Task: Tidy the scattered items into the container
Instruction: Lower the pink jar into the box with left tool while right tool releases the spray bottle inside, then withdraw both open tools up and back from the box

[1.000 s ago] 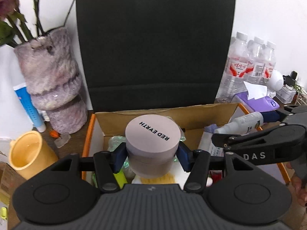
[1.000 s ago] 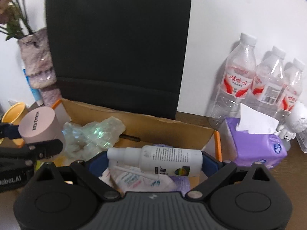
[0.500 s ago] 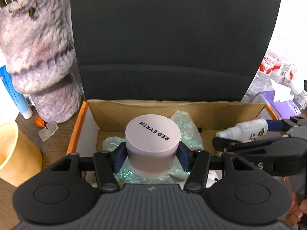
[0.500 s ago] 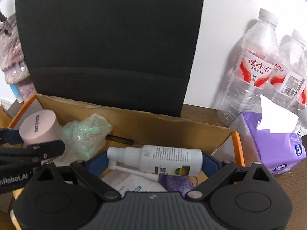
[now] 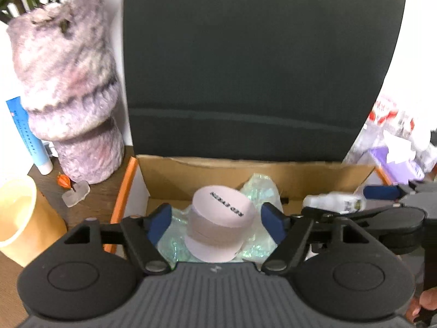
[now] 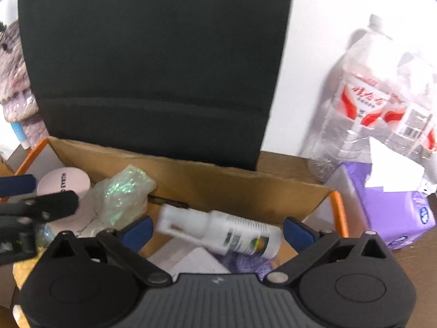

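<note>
Left wrist view: left gripper [image 5: 215,220] low over the cardboard box [image 5: 245,169], jaws just spread wide, blue pads clear of the pink jar [image 5: 220,225] on both sides. Jar released, tilted, resting on the iridescent plastic wrap [image 5: 259,188] inside the box near its left wall. Lid print blurred; "RED EARTH" only partly legible here. Back wall of the box close behind, a tall black panel [image 5: 259,68] rising straight above it. Orange box edge [image 5: 123,191] on the left, then a mottled purple vase [image 5: 71,95], a blue-and-white tube [image 5: 27,136] and a yellow cup [image 5: 19,218] on the tabletop [image 5: 54,191]. Right gripper crowding in from the right, little free room between the two tools.

Right wrist view: right gripper [image 6: 217,232] over the right half of the box, jaws parted wider than the white spray bottle [image 6: 221,232], which lies slanted between the pads without touching either. Bottle blurred, over paper and a purple cloth [image 6: 245,263] in the box. Bottle label too smeared to read. Pink jar at far left of the box, "EARTH" readable sideways. Outside the right wall: purple tissue pack [image 6: 387,213] and clear water bottles [image 6: 363,101] with red-and-white labels, characters unreadable.
</note>
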`<action>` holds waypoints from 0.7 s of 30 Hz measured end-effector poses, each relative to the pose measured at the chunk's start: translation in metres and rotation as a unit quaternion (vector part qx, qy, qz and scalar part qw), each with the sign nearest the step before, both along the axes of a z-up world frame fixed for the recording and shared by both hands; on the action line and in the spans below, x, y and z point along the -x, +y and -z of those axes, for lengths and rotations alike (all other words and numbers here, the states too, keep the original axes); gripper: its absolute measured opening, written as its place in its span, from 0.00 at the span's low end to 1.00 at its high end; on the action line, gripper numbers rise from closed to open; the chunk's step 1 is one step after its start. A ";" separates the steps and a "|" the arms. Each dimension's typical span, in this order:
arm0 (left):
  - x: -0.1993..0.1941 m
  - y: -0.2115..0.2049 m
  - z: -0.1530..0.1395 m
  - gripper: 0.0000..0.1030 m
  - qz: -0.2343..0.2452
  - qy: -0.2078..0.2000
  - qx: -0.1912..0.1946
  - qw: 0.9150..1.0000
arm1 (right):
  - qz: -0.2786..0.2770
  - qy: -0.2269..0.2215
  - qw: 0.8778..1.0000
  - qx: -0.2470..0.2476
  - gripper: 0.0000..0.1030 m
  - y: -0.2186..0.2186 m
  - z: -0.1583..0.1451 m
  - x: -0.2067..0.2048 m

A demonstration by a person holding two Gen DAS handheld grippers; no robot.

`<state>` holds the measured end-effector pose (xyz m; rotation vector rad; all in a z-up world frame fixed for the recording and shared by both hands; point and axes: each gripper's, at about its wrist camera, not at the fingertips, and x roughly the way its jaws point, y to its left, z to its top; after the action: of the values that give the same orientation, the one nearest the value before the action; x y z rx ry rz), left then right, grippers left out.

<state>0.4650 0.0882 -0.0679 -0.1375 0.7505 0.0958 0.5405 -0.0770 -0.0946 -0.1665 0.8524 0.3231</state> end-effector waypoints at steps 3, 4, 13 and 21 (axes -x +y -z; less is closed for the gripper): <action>0.005 0.003 -0.006 0.85 -0.012 -0.008 0.007 1.000 | 0.010 -0.004 1.000 -0.019 1.00 -0.007 -0.007 0.003; 0.008 0.004 -0.008 0.88 -0.016 -0.011 0.007 1.000 | 0.011 -0.001 1.000 -0.024 1.00 -0.009 -0.009 0.004; 0.039 0.007 -0.033 1.00 -0.034 -0.045 0.008 0.998 | 0.012 -0.012 0.999 -0.044 1.00 -0.021 -0.038 0.034; 0.086 0.000 -0.054 1.00 -0.048 -0.062 0.002 0.997 | -0.004 -0.040 0.999 -0.027 1.00 -0.036 -0.067 0.090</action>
<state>0.3793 0.0883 -0.0135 -0.1810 0.6192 0.1762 0.4510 -0.1126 -0.0272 -0.1319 0.7633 0.3446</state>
